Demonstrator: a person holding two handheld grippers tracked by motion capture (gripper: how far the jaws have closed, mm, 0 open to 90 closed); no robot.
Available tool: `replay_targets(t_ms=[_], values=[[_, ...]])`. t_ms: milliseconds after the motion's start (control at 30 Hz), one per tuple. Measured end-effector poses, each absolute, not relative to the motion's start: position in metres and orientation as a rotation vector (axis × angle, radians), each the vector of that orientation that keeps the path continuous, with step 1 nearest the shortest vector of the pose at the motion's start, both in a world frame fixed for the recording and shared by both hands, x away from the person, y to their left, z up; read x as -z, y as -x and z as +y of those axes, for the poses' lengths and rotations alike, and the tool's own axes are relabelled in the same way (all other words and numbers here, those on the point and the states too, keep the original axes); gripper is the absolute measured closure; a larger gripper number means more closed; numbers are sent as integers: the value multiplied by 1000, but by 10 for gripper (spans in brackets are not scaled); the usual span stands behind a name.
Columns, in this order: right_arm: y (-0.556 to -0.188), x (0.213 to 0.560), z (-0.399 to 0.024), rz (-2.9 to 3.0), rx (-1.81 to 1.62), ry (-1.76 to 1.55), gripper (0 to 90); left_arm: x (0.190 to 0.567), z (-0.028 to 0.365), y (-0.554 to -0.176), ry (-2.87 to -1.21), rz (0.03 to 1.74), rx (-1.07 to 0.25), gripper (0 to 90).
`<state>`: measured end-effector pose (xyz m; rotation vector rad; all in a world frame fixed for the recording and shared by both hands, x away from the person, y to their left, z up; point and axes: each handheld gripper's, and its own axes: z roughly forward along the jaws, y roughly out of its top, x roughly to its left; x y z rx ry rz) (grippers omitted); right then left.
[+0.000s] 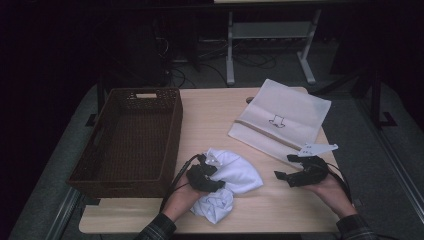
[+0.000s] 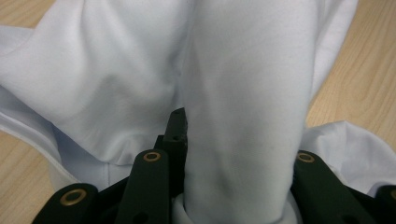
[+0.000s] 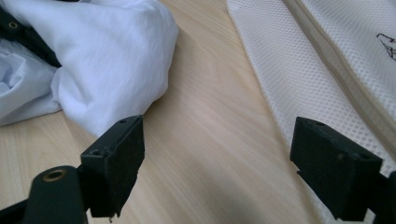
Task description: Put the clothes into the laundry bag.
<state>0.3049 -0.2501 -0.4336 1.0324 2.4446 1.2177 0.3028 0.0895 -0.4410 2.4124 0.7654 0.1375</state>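
White cloth [image 1: 235, 175] — crumpled, bunched on table's near edge — beside basket

A dark woven wicker basket [image 1: 127, 140] sits on the left part of the light wooden bench [image 1: 210, 120]. Right of it, near the front edge, lies a crumpled white cloth garment [image 1: 235, 175], with the left tongs [image 1: 212, 175] on it and a fold between their jaws. Behind and to the right lies a flat white mesh bag [image 1: 282, 120]. The right tongs [image 1: 287, 167] hang between garment and bag.
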Motion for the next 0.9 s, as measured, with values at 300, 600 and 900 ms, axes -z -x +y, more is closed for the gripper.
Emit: replay_targets(t_ms=[300,600,900], values=[[-332,423,-248,2436,-1238,-1048,211,443,90,-304,-2412,762,-126,639],[-365,418,-244,2425,-1234,-1048,269,443,89,-303,-2420,760,-137,639],[-390,411,-250,2387,-1259,-1049,352,443,88,-303,-2424,759,-136,639]])
